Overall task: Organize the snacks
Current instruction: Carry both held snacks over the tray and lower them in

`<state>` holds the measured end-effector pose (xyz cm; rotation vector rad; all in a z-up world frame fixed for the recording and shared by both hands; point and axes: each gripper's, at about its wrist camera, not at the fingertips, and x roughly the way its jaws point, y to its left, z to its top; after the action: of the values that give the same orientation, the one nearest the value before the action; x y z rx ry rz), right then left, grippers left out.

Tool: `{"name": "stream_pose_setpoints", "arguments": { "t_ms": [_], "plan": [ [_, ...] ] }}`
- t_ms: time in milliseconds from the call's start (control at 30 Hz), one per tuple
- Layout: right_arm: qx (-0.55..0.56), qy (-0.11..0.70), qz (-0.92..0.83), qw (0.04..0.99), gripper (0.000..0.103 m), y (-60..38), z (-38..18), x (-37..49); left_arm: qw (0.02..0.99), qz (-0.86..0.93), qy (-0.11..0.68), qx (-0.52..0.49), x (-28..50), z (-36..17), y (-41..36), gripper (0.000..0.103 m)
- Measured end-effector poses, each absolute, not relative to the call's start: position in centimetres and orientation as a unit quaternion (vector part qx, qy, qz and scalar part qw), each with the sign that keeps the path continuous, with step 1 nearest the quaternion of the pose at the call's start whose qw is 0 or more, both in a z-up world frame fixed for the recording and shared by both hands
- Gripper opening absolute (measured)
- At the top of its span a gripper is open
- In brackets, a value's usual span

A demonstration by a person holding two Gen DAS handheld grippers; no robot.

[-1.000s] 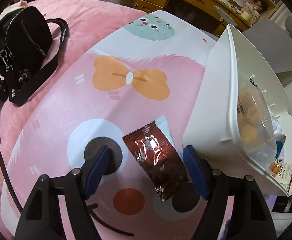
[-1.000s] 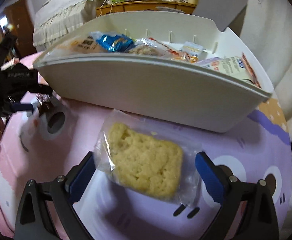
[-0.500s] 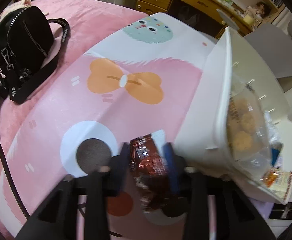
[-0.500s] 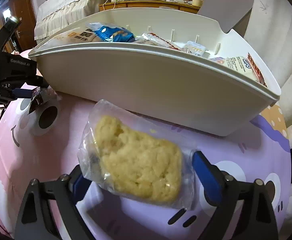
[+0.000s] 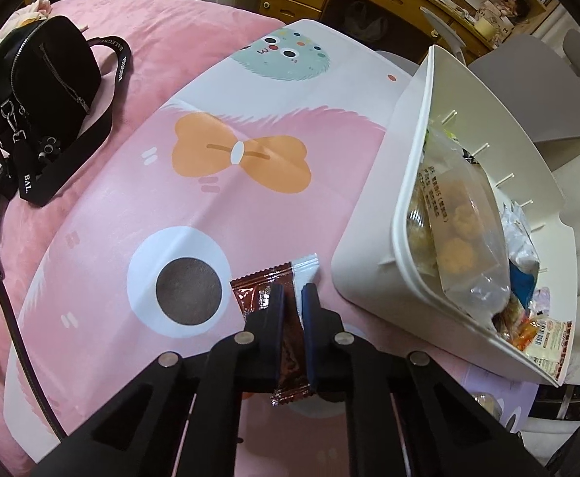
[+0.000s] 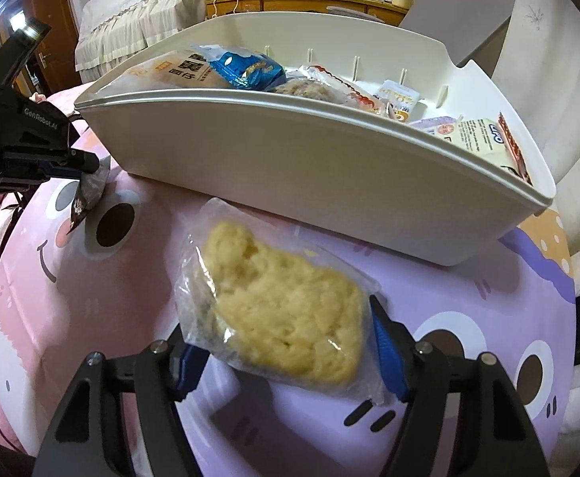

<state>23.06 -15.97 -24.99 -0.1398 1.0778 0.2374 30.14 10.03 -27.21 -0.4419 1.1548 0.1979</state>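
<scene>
Bedroom setting: pink bed under a cartoon-print mat [image 5: 250, 198]. Far left, black shoulder bag [image 5: 39, 79] on the bedding. Centre-left, left gripper [image 5: 293, 298], jaws pressed together, pinching a brown foil snack packet [image 5: 258, 292] just beside the white bin [image 5: 373, 238]. Bin holds assorted wrapped snacks. Right, in front of the bin's wall [image 6: 329, 183], right gripper [image 6: 286, 342], jaws closing around a clear-bagged yellow cake [image 6: 286, 310], blue pads touching the bag's edges.
</scene>
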Motion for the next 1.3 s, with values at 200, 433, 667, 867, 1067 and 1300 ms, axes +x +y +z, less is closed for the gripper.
{"name": "stream_pose_setpoints", "arguments": {
  "t_ms": [200,433,667,867,1067,1300],
  "plan": [
    [-0.065,0.499,0.116,0.856,0.071,-15.8,-24.0,22.5,0.809,0.087,0.540,-0.216,29.1,-26.8,10.4,0.003],
    [-0.065,0.490,0.134,0.859,0.071,-15.0,-22.5,21.8,0.814,0.075,0.531,-0.222,27.8,-25.0,10.7,0.002],
    [-0.068,0.473,0.148,0.866,0.071,-14.0,-20.4,21.5,0.781,0.082,0.578,-0.220,27.6,-26.1,10.2,0.017],
    [-0.063,0.458,0.141,0.875,0.071,-14.7,-18.4,21.8,0.764,0.091,0.601,-0.214,28.7,-27.1,9.1,0.044],
    [-0.054,0.449,0.127,0.883,0.071,-16.5,-17.2,22.1,0.756,0.111,0.611,-0.204,30.4,-28.1,8.5,0.047],
    [-0.045,0.443,0.105,0.889,0.071,-18.5,-16.3,22.2,0.753,0.113,0.614,-0.207,31.2,-28.5,7.6,0.028]
  ]
}}
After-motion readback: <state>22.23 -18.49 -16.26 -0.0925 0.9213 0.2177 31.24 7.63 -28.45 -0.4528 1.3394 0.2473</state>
